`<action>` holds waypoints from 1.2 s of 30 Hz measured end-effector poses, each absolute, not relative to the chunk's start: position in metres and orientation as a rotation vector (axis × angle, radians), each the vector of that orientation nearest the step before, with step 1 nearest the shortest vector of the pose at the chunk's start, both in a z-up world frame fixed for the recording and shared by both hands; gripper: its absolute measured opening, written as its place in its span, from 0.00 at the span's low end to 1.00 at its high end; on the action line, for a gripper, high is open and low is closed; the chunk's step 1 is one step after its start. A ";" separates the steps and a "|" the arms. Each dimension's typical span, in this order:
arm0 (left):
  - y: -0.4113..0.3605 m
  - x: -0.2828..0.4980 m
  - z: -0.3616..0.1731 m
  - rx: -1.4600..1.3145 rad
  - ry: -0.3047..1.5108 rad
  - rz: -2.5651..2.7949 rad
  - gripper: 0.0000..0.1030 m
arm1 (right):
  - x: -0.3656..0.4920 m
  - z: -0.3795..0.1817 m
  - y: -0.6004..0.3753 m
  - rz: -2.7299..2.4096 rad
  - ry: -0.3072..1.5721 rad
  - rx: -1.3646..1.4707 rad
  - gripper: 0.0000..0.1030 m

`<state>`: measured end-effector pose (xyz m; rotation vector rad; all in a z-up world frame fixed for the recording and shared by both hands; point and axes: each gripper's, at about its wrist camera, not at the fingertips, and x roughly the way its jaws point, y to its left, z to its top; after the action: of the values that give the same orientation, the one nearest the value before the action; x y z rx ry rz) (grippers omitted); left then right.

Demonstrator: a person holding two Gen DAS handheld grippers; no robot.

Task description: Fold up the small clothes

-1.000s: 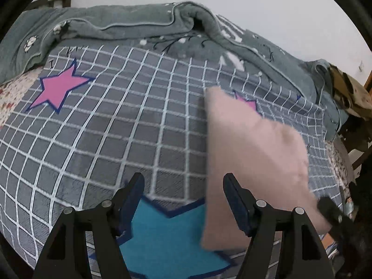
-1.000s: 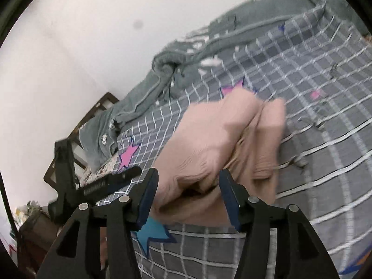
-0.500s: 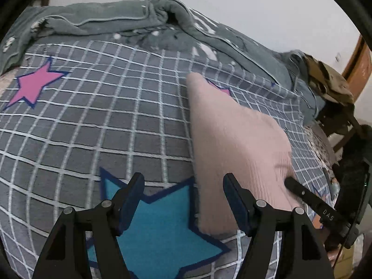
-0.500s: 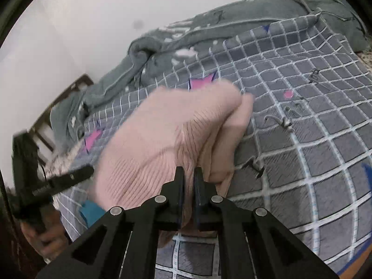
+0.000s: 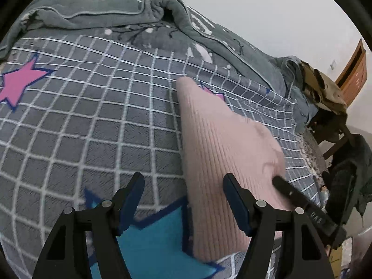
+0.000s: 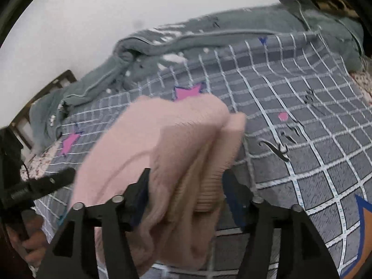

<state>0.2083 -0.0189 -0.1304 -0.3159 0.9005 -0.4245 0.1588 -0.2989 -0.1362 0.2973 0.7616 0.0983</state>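
Right view is motion-blurred, so the near folds of the pink ribbed knit garment (image 6: 162, 162) smear together and hide the inner faces of my right gripper (image 6: 186, 181); its fingers stand wide apart with bunched knit filling the gap between them, contact unclear. My left gripper (image 5: 183, 197) has fingers spread open, holding nothing, hovering over the grey white-grid bedsheet (image 5: 93, 127) with its blue star print (image 5: 151, 244) partly cut off below. The garment lies folded on the bed, right of my left fingers, its near edge hidden behind the right finger. Bare sheet lies to the left; the rumpled grey-green fleece blanket (image 5: 104, 16) borders the far side.
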 end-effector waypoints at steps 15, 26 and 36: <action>-0.063 0.257 -0.149 -0.362 0.953 -0.542 0.41 | 0.193 -0.156 -0.311 0.230 0.836 0.452 0.55; 0.007 0.253 -0.112 -0.409 0.829 -0.443 0.35 | 0.206 -0.109 -0.246 0.379 0.711 0.426 0.40; 0.044 0.269 -0.139 -0.413 0.874 -0.285 0.53 | 0.240 -0.143 -0.189 0.350 0.841 0.268 0.53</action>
<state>0.2690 0.0436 -0.1393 -0.4129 0.8741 -0.2846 0.2403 -0.1885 -0.1434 0.2682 0.8408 0.3499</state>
